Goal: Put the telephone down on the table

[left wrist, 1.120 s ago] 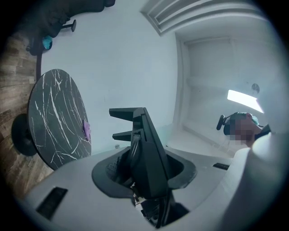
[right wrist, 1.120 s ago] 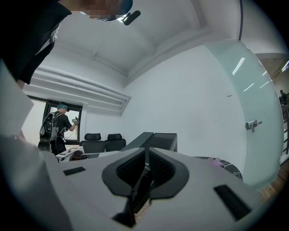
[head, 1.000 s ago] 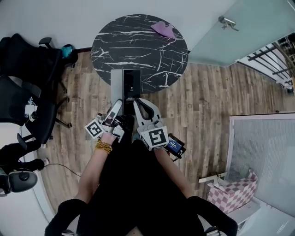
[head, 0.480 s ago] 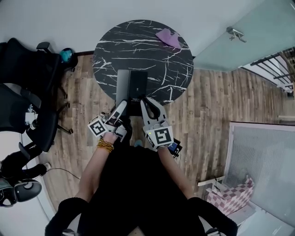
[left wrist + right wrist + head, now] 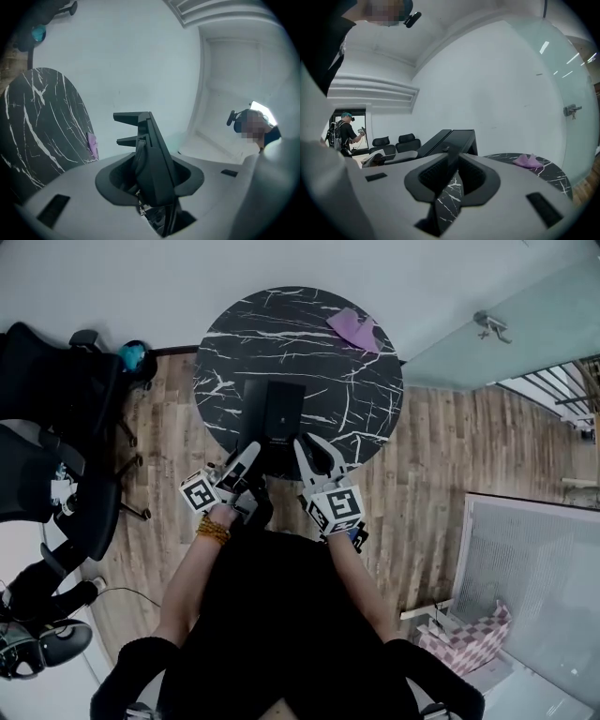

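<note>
One overhead, two low, toward table (image 5: 234, 352)

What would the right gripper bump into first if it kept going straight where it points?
The right gripper is shut on the black telephone. Past that, probably the white wall beyond the marble table; the pink cloth lies off to its right.
</note>
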